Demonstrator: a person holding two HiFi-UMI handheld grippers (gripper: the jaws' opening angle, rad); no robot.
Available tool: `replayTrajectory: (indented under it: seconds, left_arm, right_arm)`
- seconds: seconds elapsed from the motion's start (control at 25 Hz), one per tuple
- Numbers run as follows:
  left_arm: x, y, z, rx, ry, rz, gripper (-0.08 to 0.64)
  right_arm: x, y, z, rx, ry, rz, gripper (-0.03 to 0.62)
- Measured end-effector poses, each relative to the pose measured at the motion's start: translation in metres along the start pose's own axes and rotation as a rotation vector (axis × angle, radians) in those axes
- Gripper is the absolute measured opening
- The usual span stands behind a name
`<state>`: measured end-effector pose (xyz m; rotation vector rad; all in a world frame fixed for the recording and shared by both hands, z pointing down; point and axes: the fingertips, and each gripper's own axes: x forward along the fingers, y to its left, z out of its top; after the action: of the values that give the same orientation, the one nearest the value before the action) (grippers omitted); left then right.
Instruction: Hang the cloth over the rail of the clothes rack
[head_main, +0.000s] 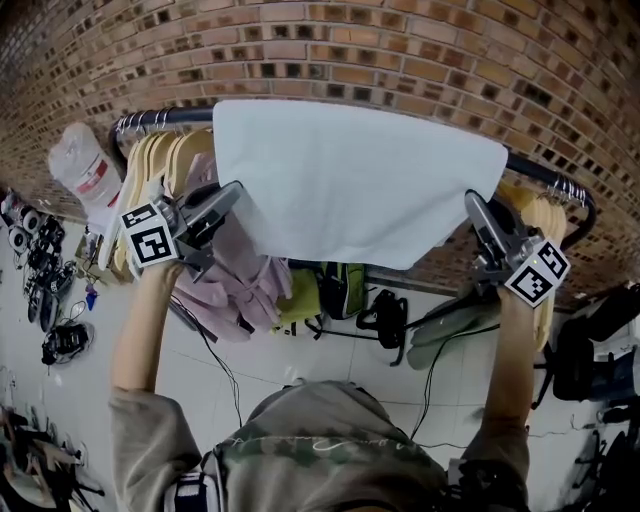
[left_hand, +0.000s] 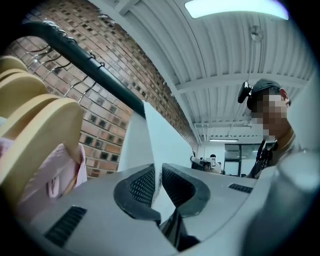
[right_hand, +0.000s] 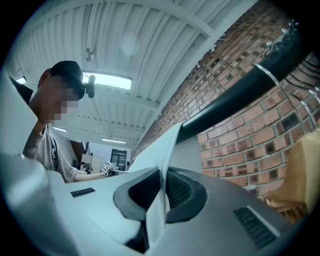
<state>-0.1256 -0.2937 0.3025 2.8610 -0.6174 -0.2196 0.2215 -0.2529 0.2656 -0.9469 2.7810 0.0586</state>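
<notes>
1. At the left end of the black rail (head_main: 165, 118) hang wooden hangers (head_main: 150, 165) and some pink clothes (head_main: 235, 275). They are just beside the left gripper (head_main: 232, 195).
2. The left gripper is squeezed tight on the left corner of the white cloth (head_main: 350, 185) — a thin edge sits right between its pads.
3. The cloth lies over the middle of the rail, in front of the brick wall (head_main: 400, 40). Its near part stretches back to both grippers. I cannot see how much hangs down the far side.
4. The right gripper (head_main: 473, 203) is squeezed tight on the right corner of the cloth, the same way.
5. Just past it, at the right end of the rail, are more wooden hangers (head_main: 548, 215).
6. What could go wrong, I think: if too little cloth is over the far side, the heavy near part could pull it off the rail when the grippers let go.
7. If one gripper lets go first, the cloth could hang crooked or bunch up — and the left corner could catch on the pink clothes or a hanger.
</notes>
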Motion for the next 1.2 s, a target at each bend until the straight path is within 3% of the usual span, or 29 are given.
replayTrajectory:
  seconds: [0.24,0.52,0.6,0.64,0.76,0.92,1.2]
  left_arm:
    - [0.001,0.001,-0.01,0.034,0.048,0.011,0.02]
    - [-0.005,0.001,-0.007,0.025,0.024,0.025,0.022]
    - [-0.006,0.002,-0.007,0.031,0.027,0.047,0.112]
    - [-0.007,0.002,-0.008,0.033,0.028,0.053,0.12]
    - [-0.012,-0.001,-0.009,0.029,0.021,0.045,0.155]
    - [-0.021,-0.004,-0.006,0.037,0.006,0.04,0.155]
    - [-0.034,-0.005,-0.008,0.076,-0.018,0.097,0.155]
  right_arm:
    - [-0.001,-0.006,-0.001,0.011,-0.016,-0.03,0.02]
    - [-0.008,-0.01,0.003,0.065,-0.059,-0.043,0.021]
    - [-0.008,-0.013,0.002,0.05,-0.054,-0.066,0.023]
    - [-0.008,-0.014,0.001,0.048,-0.05,-0.075,0.025]
    - [-0.011,-0.015,0.0,0.065,-0.051,-0.085,0.155]
    - [-0.017,-0.015,0.0,0.048,-0.051,-0.104,0.155]
    - [-0.038,-0.017,-0.011,0.032,-0.037,-0.145,0.155]
